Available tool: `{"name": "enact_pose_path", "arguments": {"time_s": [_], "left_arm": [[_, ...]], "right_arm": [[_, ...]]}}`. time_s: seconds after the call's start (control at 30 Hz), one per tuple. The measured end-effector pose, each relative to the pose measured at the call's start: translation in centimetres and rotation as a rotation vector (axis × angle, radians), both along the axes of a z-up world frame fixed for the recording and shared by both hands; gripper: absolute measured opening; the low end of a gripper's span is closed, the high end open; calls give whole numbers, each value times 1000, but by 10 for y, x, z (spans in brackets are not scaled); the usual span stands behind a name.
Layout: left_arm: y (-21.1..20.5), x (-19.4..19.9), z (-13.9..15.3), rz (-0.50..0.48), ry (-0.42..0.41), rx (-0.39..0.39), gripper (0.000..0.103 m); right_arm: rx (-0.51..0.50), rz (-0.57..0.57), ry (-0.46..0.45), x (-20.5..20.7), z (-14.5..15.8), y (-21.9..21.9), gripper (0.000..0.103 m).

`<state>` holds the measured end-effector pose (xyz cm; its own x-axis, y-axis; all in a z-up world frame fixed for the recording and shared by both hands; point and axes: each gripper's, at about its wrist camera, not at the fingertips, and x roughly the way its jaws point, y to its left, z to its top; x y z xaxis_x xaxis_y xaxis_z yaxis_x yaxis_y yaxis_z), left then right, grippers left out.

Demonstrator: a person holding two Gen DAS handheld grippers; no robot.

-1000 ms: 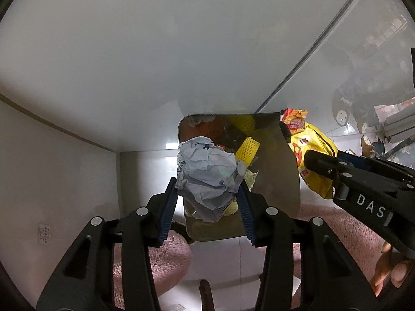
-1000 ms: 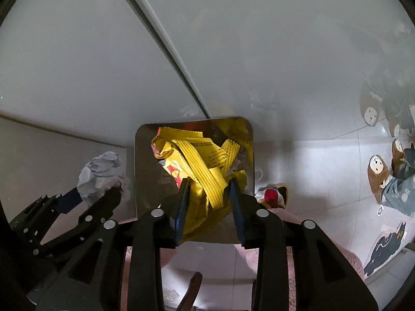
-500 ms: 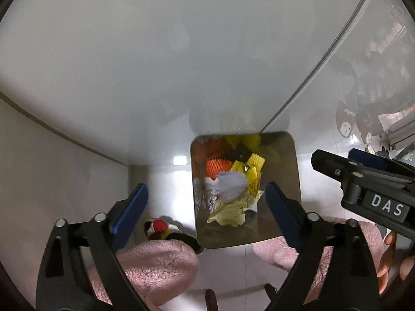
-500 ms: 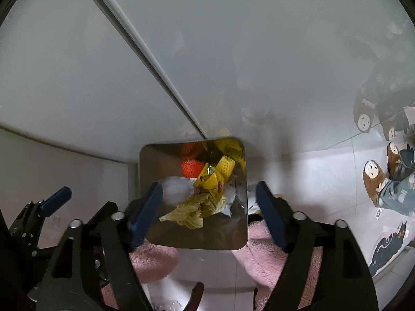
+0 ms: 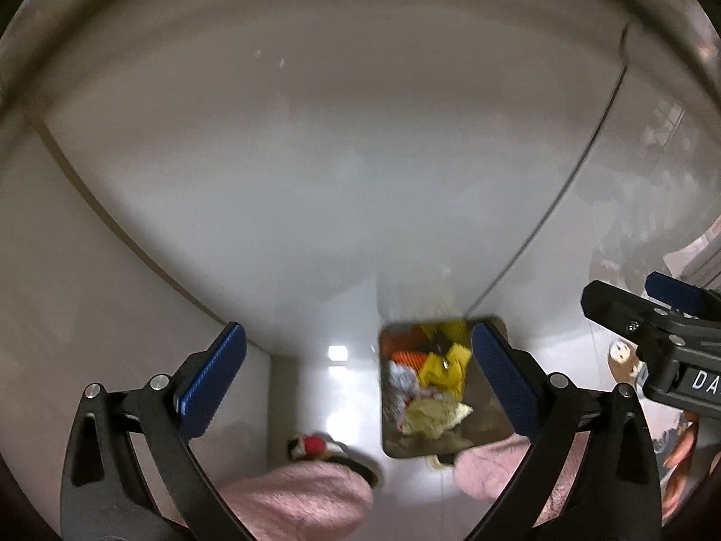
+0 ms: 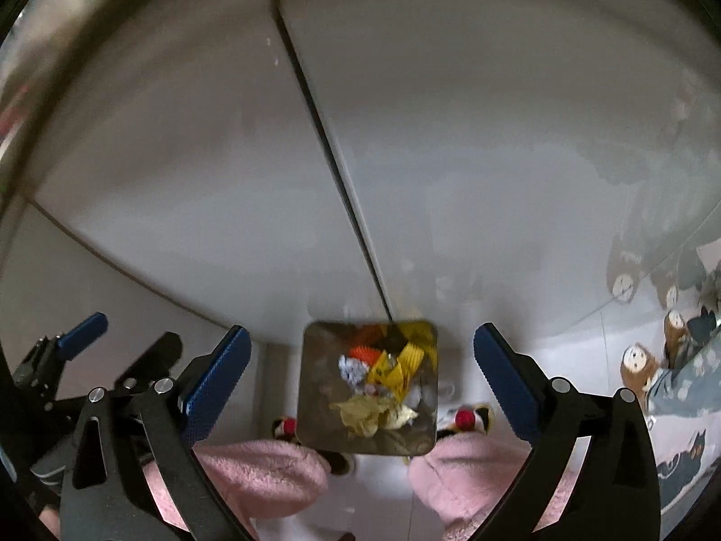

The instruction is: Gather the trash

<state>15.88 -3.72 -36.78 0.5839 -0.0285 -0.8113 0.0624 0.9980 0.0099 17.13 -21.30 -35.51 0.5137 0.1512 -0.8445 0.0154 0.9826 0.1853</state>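
Both your left gripper [image 5: 356, 378] and right gripper [image 6: 360, 378] have just sprung wide and empty, the crumpled paper [image 5: 401, 376] and yellow wrapper [image 6: 396, 367] now lying inside the metal bin [image 6: 315, 405] below, so this load is delivered.

Pink fluffy trouser legs [image 6: 266, 478] fill six o'clock, slippers with a red bobble [image 6: 466, 418] just beyond; at three o'clock lie what look like cartoon-figure prints [image 6: 637, 363].
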Motion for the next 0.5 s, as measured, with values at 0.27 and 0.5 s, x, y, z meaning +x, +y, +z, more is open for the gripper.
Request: {"name": "enact_pose_path", "arguments": {"time_s": [0.27, 0.5], "left_arm": [[15, -22, 66, 20, -154, 16, 95], [27, -43, 111, 31, -274, 10, 95]], "right_arm": [[-28, -4, -118, -20, 54, 0, 100], [-12, 32, -275, -45, 100, 10, 100]]}}
